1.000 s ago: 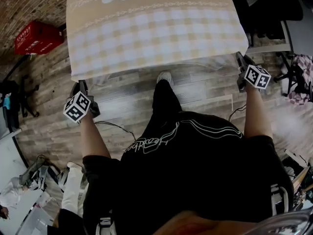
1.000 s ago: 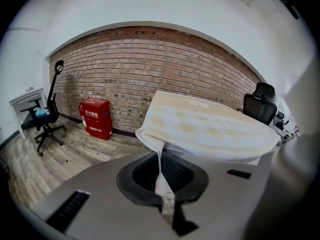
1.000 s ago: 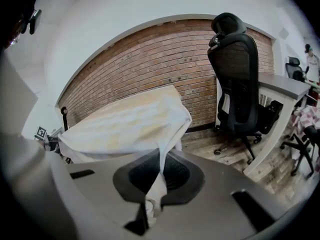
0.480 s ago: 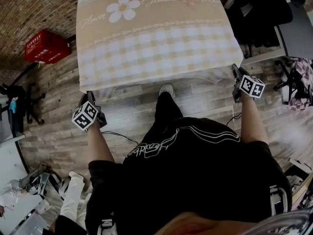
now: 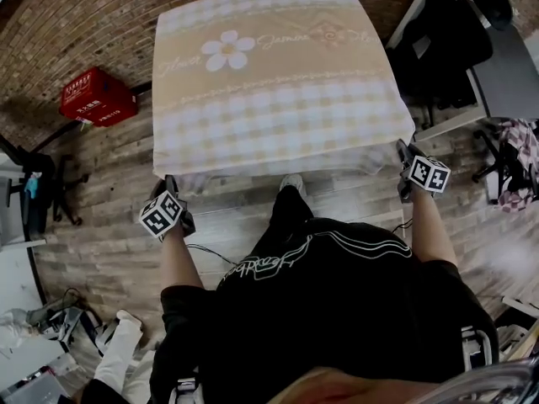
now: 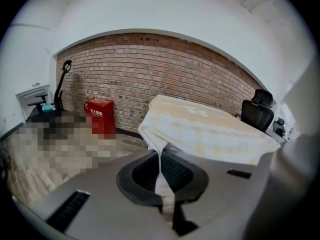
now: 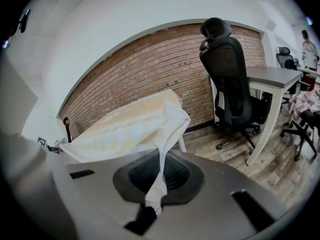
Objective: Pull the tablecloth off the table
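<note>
A beige and white checked tablecloth (image 5: 274, 82) with a daisy print covers the square table in the head view. My left gripper (image 5: 171, 190) is shut on its near left corner. My right gripper (image 5: 403, 156) is shut on its near right corner. In the left gripper view a twisted strip of the tablecloth (image 6: 164, 184) runs from the table edge down between the closed jaws. The right gripper view shows the same: a strip of the tablecloth (image 7: 159, 181) pinched between the jaws, the rest draped over the table (image 7: 127, 126). The near hem hangs loose between both grippers.
A red crate (image 5: 97, 97) stands on the wooden floor left of the table, by the brick wall (image 5: 76, 23). A black office chair (image 7: 232, 79) and a white desk (image 7: 272, 79) stand to the right. The person's foot (image 5: 290, 182) is near the table's front edge.
Both grippers have risen a little with the cloth corners. The head view has tilted up, so the whole table top now shows.
</note>
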Demonstrator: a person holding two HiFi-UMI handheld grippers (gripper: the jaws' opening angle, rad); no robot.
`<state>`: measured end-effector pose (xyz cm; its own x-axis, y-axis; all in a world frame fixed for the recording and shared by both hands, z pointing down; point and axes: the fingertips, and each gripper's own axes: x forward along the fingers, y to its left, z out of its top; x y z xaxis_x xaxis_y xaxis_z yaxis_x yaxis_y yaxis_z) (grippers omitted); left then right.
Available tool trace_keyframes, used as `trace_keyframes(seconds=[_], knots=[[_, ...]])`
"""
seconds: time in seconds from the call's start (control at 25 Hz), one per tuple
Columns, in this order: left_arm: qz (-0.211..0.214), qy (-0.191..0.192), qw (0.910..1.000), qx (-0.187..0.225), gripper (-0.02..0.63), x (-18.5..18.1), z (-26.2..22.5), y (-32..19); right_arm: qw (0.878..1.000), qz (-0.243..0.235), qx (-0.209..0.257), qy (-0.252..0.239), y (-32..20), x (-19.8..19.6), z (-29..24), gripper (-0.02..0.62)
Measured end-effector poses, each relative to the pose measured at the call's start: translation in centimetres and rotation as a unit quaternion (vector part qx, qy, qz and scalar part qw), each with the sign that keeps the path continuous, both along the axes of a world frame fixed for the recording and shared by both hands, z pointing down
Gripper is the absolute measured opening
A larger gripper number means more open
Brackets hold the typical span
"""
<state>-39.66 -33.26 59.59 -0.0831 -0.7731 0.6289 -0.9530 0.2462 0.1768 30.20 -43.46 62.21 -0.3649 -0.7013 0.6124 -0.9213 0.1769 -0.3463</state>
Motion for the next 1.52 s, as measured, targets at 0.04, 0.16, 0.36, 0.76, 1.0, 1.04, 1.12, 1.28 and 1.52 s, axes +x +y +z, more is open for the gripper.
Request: trace_keyframes(seconds=[0.04,0.16,0.36,0.76,1.0,1.04,1.12,1.28,1.52], knots=[[-0.001,0.001,1.0000,0.000,0.006,0.1,-0.2,0.1,1.000,-0.001,-0.001,0.001,0.0,0.0,-0.2,-0.002],[-0.004,0.001,1.0000,0.002,0.006,0.3,-0.9,0.2,1.000,-0.004,0.008,0.002,-0.2,-0.1,-1.2,-0.002],[0.001,-0.007,1.0000,0.002,0.006,1.3,-1.2,1.7,1.000,0.002,0.012,-0.013,1.5,-0.1,-1.5,-0.002],[-0.006,-0.002,0.9997,0.022,0.006,3.1,-2.8,5.2,0.999,-0.003,0.024,-0.022,5.3,-0.7,-2.0,-0.002],[-0.006,0.006,0.9995,0.031,0.006,3.8,-3.4,6.3,0.999,-0.003,0.034,-0.028,6.7,-0.5,-2.5,-0.002],[-0.005,0.008,0.9994,0.032,0.006,3.9,-3.5,6.7,0.999,-0.002,0.036,-0.027,6.9,-0.4,-2.5,-0.002],[-0.005,0.004,0.9996,0.028,0.006,4.0,-3.6,7.3,0.999,-0.003,0.034,-0.029,7.3,-0.3,-2.4,-0.002],[0.002,-0.002,0.9995,0.031,0.006,4.6,-4.1,8.4,0.999,-0.013,0.032,-0.027,8.2,-0.7,-2.8,-0.002],[0.009,-0.009,0.9994,0.032,0.006,5.5,-4.8,9.3,0.999,-0.019,0.026,-0.010,9.0,-0.8,-3.2,-0.002]])
